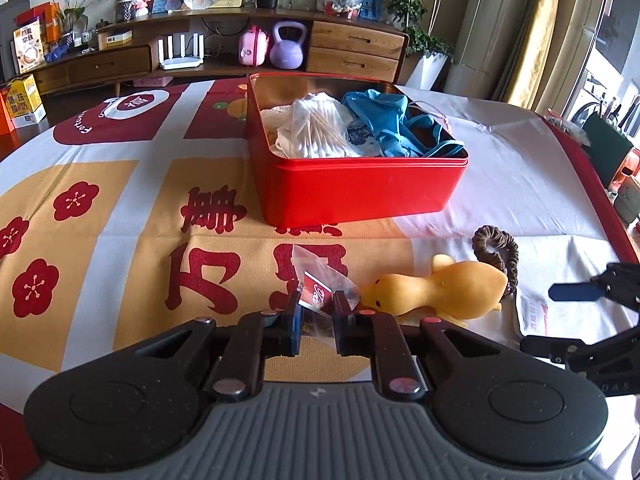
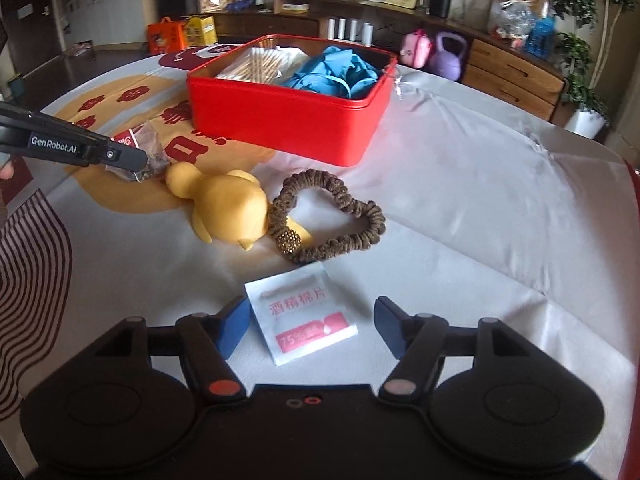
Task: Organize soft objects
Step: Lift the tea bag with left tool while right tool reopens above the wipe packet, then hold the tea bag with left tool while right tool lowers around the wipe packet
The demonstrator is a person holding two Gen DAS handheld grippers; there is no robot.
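Observation:
My left gripper (image 1: 316, 300) is shut on a small clear plastic packet (image 1: 320, 280) with a red label, low over the tablecloth; it also shows in the right wrist view (image 2: 140, 152). A yellow soft duck toy (image 1: 444, 288) (image 2: 224, 208) lies just right of it. A brown scrunchie (image 1: 498, 254) (image 2: 324, 220) touches the duck. My right gripper (image 2: 310, 320) is open around a white alcohol-pad sachet (image 2: 300, 316) lying on the cloth. A red tin box (image 1: 352, 192) (image 2: 288, 120) behind holds cotton swabs (image 1: 316, 132) and blue cloth (image 1: 388, 120).
The table has a red, tan and white printed cloth (image 1: 120, 220). A wooden sideboard (image 1: 352, 48) with a purple kettlebell (image 1: 286, 46), a router and plants stands behind. The table's red edge (image 1: 592, 184) runs along the right.

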